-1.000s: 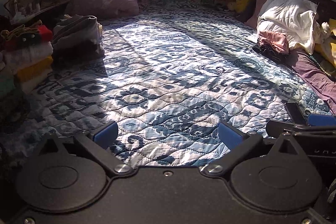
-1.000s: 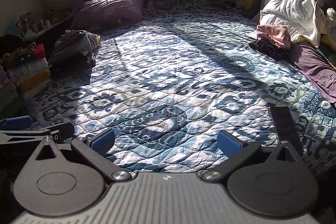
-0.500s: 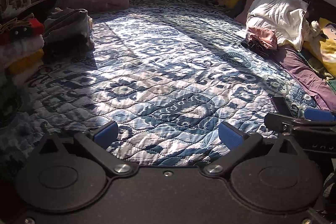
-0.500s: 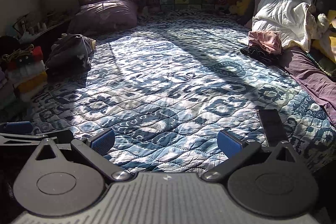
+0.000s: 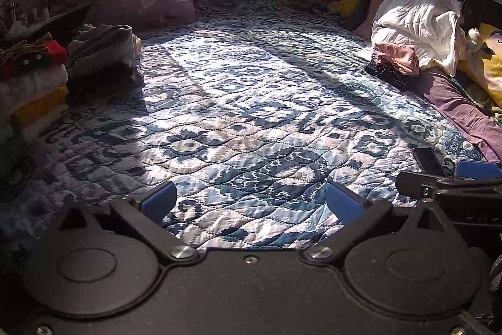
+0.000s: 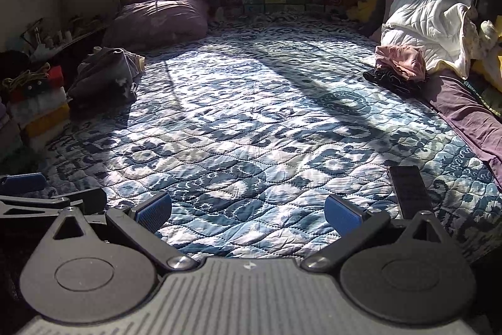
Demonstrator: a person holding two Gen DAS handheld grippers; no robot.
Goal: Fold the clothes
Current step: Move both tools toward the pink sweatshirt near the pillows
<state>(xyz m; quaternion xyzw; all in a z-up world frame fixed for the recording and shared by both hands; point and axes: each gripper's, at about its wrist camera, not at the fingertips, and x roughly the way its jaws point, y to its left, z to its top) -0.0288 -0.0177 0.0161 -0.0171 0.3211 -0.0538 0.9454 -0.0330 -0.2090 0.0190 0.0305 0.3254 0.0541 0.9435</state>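
Spreading across nearly the whole frame in both views is the blue patterned quilt (image 6: 251,121), bare through its middle, with the work waiting at its edges. At the upper right, the white padded comforter (image 6: 429,21) is heaped against the headboard; just below and left of it lies the likely next piece, a crumpled pink garment (image 6: 401,62) resting on top of a dark garment (image 6: 392,82). Both look light, limp and thin, so they should bunch and slide over one another rather than hold a shape; I would judge a pinch at a hem or shoulder seam, taken at two corners, safer than a grab at the middle of the wad. At the left edge stands a stack of folded clothes (image 5: 34,83), with a grey folded pile (image 5: 103,52) just beside it.

A black phone-like slab (image 6: 408,190) lies on the quilt at lower right. Smallest, at the bottom of each frame, the left gripper (image 5: 251,204) and right gripper (image 6: 248,211) both stand with jaws spread wide and nothing between them, well apart from the pink garment, which sits far up and to the right of both.
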